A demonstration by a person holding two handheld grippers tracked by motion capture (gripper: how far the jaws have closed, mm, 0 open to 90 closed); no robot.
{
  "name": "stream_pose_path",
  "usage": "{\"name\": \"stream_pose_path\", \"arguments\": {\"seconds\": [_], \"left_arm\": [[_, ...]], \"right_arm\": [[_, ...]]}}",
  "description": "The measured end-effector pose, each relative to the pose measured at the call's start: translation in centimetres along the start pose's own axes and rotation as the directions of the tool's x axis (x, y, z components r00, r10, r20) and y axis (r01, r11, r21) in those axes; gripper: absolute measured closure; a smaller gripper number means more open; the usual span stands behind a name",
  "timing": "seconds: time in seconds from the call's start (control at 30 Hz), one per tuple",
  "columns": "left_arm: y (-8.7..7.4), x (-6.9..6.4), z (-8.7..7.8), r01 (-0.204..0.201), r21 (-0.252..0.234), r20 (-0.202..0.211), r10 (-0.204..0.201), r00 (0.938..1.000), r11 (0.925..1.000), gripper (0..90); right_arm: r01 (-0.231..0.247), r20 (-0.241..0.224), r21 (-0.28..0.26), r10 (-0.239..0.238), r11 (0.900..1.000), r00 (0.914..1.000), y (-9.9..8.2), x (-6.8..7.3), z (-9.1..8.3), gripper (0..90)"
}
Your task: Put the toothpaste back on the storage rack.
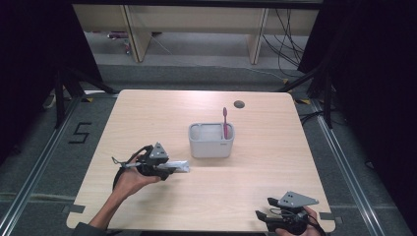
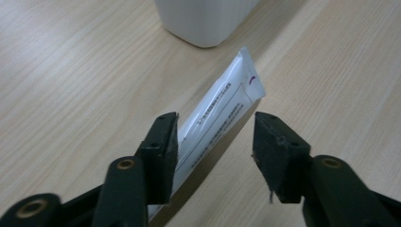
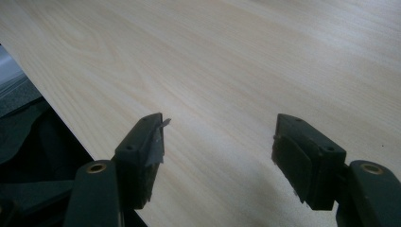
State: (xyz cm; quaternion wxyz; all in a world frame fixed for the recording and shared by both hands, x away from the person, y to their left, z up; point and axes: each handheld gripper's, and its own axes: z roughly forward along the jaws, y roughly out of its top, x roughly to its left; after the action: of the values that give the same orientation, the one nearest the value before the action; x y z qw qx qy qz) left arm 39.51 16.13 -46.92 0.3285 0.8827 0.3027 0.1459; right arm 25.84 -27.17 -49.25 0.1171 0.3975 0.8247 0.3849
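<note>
Pale wood grain runs across the table, and at its near left a hand holds the left gripper low over the board, pointing right. A white tube lies between its jaws. In the left gripper view the jaws stand spread: the left pad sits right at the tube's edge, whether touching I cannot tell, while the right pad is clear of it with bare wood showing in the gap. The tube's crimped end points toward the holder, just short of its near wall.

That grey holder stands at the middle of the table, two compartments side by side, and a pink toothbrush stands upright in the right one.

At the near right corner the right gripper rests close to the table's edge, aimed left. Its jaws are wide apart over bare wood, gripping nothing.
</note>
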Motion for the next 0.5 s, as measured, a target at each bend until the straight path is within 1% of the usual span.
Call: {"name": "stream_pose_path", "arguments": {"seconds": [0.03, 0.07, 0.1, 0.13, 0.17, 0.2, 0.23, 0.27, 0.3, 0.33, 0.37, 0.4, 0.43, 0.47, 0.5], "left_arm": [[0.0, 0.2, -0.2, 0.011, -0.002, -0.006, -0.011, 0.9999, 0.9999, 44.9], [0.0, 0.6, -0.4, 0.005, 0.004, -0.005, -0.005, 1.0000, 1.0000, 42.6], [0.0, 0.6, -0.4, 0.005, 0.004, -0.005, -0.005, 1.0000, 1.0000, 40.5], [0.1, 1.2, -0.9, 0.008, 0.008, -0.013, -0.008, 0.9999, 0.9999, 38.6], [0.1, 1.2, -0.9, 0.008, 0.008, -0.013, -0.008, 0.9999, 0.9999, 37.7], [0.1, 1.8, -1.3, 0.015, 0.008, -0.015, -0.015, 0.9998, 0.9999, 37.1], [0.1, 1.8, -1.3, 0.015, 0.008, -0.015, -0.015, 0.9998, 0.9999, 36.5], [0.2, 2.5, -1.6, 0.009, 0.029, -0.011, -0.009, 0.9999, 0.9995, 35.6], [0.2, 2.5, -1.6, 0.009, 0.029, -0.011, -0.009, 0.9999, 0.9995, 35.1], [0.1, 3.0, -1.6, 0.005, 0.054, 0.001, -0.005, 1.0000, 0.9985, 34.8], [0.1, 3.0, -1.6, 0.005, 0.054, 0.001, -0.005, 1.0000, 0.9985, 34.4], [0.1, 3.4, -1.4, -0.023, 0.085, 0.001, 0.023, 0.9997, 0.9961, 34.4], [0.1, 3.5, -1.4, -0.032, 0.095, 0.006, 0.032, 0.9995, 0.9949, 34.5], [0.1, 3.5, -1.3, -0.025, 0.102, 0.015, 0.024, 0.9996, 0.9945, 34.5], [0.1, 3.5, -1.3, -0.025, 0.102, 0.015, 0.024, 0.9996, 0.9945, 34.7]], "right_arm": [[0.000, 0.000, 0.000, 0.000, 1.0000, 1.0000, 0.0, 0.0, 0.0, 35.1], [0.015, 0.005, -0.004, -0.015, 0.9999, 0.9999, 0.0, -0.1, 0.0, 35.1], [0.018, 0.007, 0.000, -0.018, 0.9998, 0.9998, 0.0, -0.2, 0.0, 35.1], [0.017, -0.001, -0.004, -0.017, 0.9998, 0.9999, 0.0, -0.2, 0.0, 35.1], [0.017, -0.001, -0.004, -0.017, 0.9998, 0.9999, 0.0, -0.2, 0.0, 35.1], [0.014, -0.002, 0.000, -0.014, 0.9999, 0.9999, 0.0, -0.2, 0.0, 35.0], [0.014, -0.002, 0.000, -0.014, 0.9999, 0.9999, 0.0, -0.2, 0.0, 35.1], [0.018, -0.005, -0.002, -0.018, 0.9998, 0.9998, 0.0, -0.2, 0.1, 35.0], [0.018, -0.005, -0.002, -0.018, 0.9998, 0.9998, 0.0, -0.2, 0.1, 35.0], [-0.003, -0.014, 0.002, 0.003, 1.0000, 0.9999, 0.0, -0.1, 0.1, 35.1], [-0.003, -0.014, 0.002, 0.003, 1.0000, 0.9999, 0.0, -0.1, 0.1, 35.1], [-0.005, -0.013, 0.004, 0.005, 1.0000, 0.9999, 0.0, 0.0, 0.1, 35.1], [-0.005, -0.013, 0.004, 0.005, 1.0000, 0.9999, 0.0, 0.0, 0.1, 35.1], [0.007, -0.013, 0.000, -0.007, 1.0000, 0.9999, 0.1, -0.2, 0.2, 35.1], [0.007, -0.013, 0.000, -0.007, 1.0000, 0.9999, 0.1, -0.2, 0.2, 35.1]]}}
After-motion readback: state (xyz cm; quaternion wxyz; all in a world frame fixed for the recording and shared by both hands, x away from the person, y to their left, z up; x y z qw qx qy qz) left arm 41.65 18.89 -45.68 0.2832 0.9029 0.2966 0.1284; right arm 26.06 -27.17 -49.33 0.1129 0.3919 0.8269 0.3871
